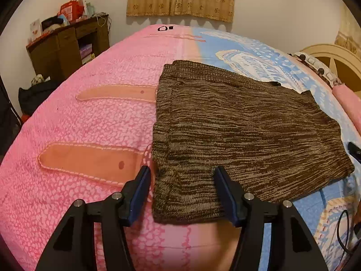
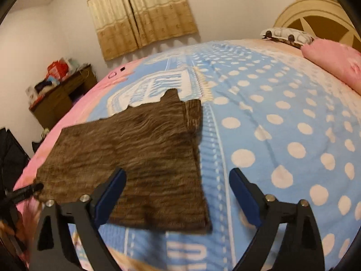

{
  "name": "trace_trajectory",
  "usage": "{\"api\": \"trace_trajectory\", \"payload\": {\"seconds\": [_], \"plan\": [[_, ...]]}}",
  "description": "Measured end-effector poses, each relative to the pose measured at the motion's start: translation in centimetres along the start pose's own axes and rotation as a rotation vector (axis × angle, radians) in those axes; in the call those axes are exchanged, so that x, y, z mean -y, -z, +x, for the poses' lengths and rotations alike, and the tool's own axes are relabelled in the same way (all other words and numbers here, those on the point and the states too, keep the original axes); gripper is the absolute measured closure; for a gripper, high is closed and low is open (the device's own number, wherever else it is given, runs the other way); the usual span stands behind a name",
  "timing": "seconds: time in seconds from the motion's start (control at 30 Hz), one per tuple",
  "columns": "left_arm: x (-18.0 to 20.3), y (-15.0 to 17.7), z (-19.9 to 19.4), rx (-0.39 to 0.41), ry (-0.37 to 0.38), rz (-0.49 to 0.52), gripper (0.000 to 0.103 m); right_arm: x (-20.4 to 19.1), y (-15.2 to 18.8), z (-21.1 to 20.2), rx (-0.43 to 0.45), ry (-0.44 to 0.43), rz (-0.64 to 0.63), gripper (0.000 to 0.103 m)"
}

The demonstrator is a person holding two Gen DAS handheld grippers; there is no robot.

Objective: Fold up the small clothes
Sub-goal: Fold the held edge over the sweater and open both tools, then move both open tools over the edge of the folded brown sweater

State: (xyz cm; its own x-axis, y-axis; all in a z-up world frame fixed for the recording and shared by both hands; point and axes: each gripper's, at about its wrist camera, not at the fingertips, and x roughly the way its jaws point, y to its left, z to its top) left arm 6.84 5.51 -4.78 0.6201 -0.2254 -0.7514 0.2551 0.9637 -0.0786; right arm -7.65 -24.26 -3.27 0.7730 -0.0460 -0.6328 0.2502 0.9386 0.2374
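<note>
Your bed (image 1: pixel 90 117) carries everything here: a pink and blue patterned cover, soft and slightly rumpled, so a tool finger digging down could pinch cover along with cloth and drag both. The brown knitted garment (image 1: pixel 237 131) lies flat across the seam where pink meets blue, near the bed's front edge. It looks already folded at least once, and that is your main risk: a shallow bite may lift only the top layer and let the stack slide open. The knit also looks loose enough to stretch or snag on a finger edge.

Its long axis runs from your left tool's side across to your right tool's side, with the ribbed band and a small projecting tab at the far right corner.

Your left tool (image 1: pixel 181 174) is spread wide, straddling the garment's near left corner, gripping nothing. Your right tool (image 2: pixel 178 176) is equally spread over the garment's right edge, one finger above cloth, the other above bare cover. That view is blurred.
</note>
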Motion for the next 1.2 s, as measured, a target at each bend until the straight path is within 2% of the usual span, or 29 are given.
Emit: {"api": "trace_trajectory", "payload": {"seconds": [0.03, 0.07, 0.13, 0.23, 0.4, 0.5, 0.57, 0.63, 0.7, 0.77, 0.87, 0.97, 1.0, 1.1, 1.13, 1.17, 1.2], "plan": [[0.1, 0.0, 0.0, 0.001, -0.005, 0.005, 0.042, -0.4, 0.0, 1.2, -0.047, 0.001, -0.022, 0.054], [0.2, 0.1, 0.1, 0.002, -0.01, 0.013, 0.042, -0.7, 0.2, 2.4, -0.101, -0.005, -0.037, 0.077], [0.2, 0.1, 0.1, 0.006, -0.011, 0.02, 0.041, -1.1, 0.4, 2.4, -0.093, 0.008, -0.067, 0.077], [0.1, 0.3, 0.1, 0.012, -0.003, 0.022, 0.041, -1.0, 0.5, 1.0, -0.071, -0.003, -0.074, 0.093], [0.1, 0.2, 0.0, 0.005, 0.007, 0.047, 0.041, 0.1, 1.2, -2.6, -0.01, 0.001, -0.053, 0.094], [-0.2, 0.3, -0.1, 0.005, 0.014, 0.053, 0.041, 1.4, 2.0, -2.0, -0.062, 0.022, -0.018, 0.095], [-0.3, 0.4, -0.2, 0.007, 0.015, 0.053, 0.041, 1.4, 2.7, -1.3, -0.098, 0.063, -0.044, 0.096], [-0.3, 0.6, -0.3, 0.008, 0.011, 0.065, 0.041, 1.7, 3.3, -1.1, -0.116, 0.111, -0.066, 0.096], [-0.3, 0.5, -0.7, 0.011, -0.01, 0.059, 0.041, 2.0, 3.4, -2.0, -0.092, 0.139, -0.065, 0.097], [-0.3, 0.2, -1.7, 0.039, -0.028, 0.039, 0.041, 1.5, 2.5, -3.3, -0.03, 0.115, -0.067, 0.092], [0.7, -0.9, -2.7, 0.093, -0.017, 0.055, 0.041, -1.0, 0.5, -4.6, 0.058, 0.017, -0.075, 0.09], [1.9, -2.1, -1.8, 0.083, -0.076, 0.064, 0.041, -4.5, -1.6, -2.8, 0.084, -0.01, -0.135, 0.078], [2.0, -2.4, -1.2, 0.067, -0.087, 0.062, 0.041, -5.6, -2.4, -1.5, 0.088, -0.021, -0.142, 0.078], [2.1, -2.2, 1.4, -0.019, -0.133, 0.057, 0.041, -6.8, -2.5, 2.0, 0.04, 0.008, -0.141, 0.08], [2.0, -2.0, 1.8, -0.03, -0.136, 0.055, 0.04, -6.6, -2.0, 4.1, -0.021, 0.038, -0.131, 0.08], [1.7, -1.6, 1.7, -0.009, -0.118, 0.04, 0.04, -6.4, -1.4, 5.0, -0.06, 0.053, -0.122, 0.08], [1.4, -1.4, 1.6, 0.006, -0.118, 0.031, 0.034, -5.8, -0.6, 6.3, -0.114, 0.056, -0.103, 0.08]]}}
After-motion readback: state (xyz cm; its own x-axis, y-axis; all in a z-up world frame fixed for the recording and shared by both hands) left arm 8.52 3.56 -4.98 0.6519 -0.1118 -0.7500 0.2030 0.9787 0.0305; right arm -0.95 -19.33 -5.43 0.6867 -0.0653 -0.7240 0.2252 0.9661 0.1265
